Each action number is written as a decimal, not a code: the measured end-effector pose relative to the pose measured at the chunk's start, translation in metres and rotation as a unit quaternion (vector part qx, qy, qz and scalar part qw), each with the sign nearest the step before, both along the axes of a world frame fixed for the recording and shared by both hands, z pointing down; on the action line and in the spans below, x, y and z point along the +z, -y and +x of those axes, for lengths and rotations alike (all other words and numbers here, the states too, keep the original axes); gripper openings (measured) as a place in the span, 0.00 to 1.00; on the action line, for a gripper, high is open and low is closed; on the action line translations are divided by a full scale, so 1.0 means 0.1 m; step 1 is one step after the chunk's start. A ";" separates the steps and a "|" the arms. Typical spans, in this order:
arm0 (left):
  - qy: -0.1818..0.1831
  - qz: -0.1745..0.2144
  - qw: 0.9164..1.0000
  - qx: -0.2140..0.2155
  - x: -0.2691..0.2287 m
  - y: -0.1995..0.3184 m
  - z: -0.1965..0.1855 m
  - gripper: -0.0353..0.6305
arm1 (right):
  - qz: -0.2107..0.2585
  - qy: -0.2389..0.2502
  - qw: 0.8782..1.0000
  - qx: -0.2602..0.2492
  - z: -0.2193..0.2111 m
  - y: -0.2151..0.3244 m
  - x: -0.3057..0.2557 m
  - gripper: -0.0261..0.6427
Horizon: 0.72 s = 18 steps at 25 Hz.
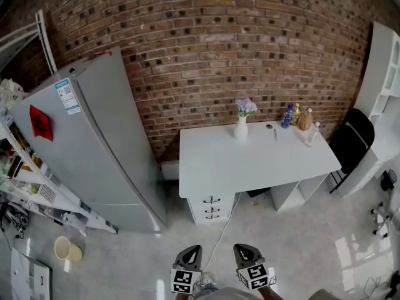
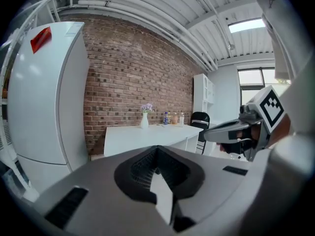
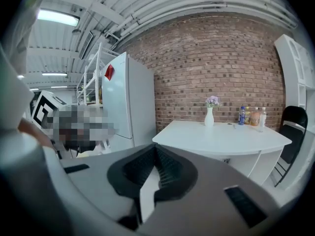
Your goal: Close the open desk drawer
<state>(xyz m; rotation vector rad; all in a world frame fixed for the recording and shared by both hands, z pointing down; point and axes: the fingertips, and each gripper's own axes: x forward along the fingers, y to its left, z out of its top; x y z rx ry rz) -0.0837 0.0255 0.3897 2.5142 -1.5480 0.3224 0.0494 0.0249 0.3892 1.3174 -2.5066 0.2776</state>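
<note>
Desk drawers [image 1: 211, 208] sit in a stack of three under the left end of the white worktop [image 1: 250, 161], each with a dark handle. From above their fronts look level with one another; none stands visibly out. On the worktop's far edge, against the brick wall [image 1: 219, 42], stand a white vase [image 1: 241, 128] of purple flowers and, further right, a few bottles [image 1: 287, 115]. A black chair [image 1: 350, 144] stands at the right end, and a grey refrigerator [image 1: 94, 142] stands to the left. A pale cable [image 1: 220, 233] runs across the floor from the drawers. Well short of the desk, the left tool [image 1: 189, 250] and right tool [image 1: 245, 250] hang side by side, each with its jaws pressed together on nothing.
</note>
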 end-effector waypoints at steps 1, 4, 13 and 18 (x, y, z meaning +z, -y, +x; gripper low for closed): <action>-0.001 -0.004 1.000 -0.002 0.00 -0.11 0.07 0.07 | 0.000 0.003 1.000 -0.001 0.08 -0.09 -0.02 0.07; -0.009 -0.015 1.000 -0.013 0.06 -0.47 0.23 0.07 | -0.002 0.008 1.000 -0.002 0.30 -0.39 -0.01 0.07; -0.006 -0.014 1.000 -0.022 0.08 -1.43 0.69 0.07 | -0.005 0.015 1.000 0.012 0.75 -1.29 0.04 0.06; -0.004 -0.021 1.000 -0.016 0.17 -1.84 0.86 0.07 | 0.000 0.020 1.000 0.008 0.83 -1.71 0.05 0.06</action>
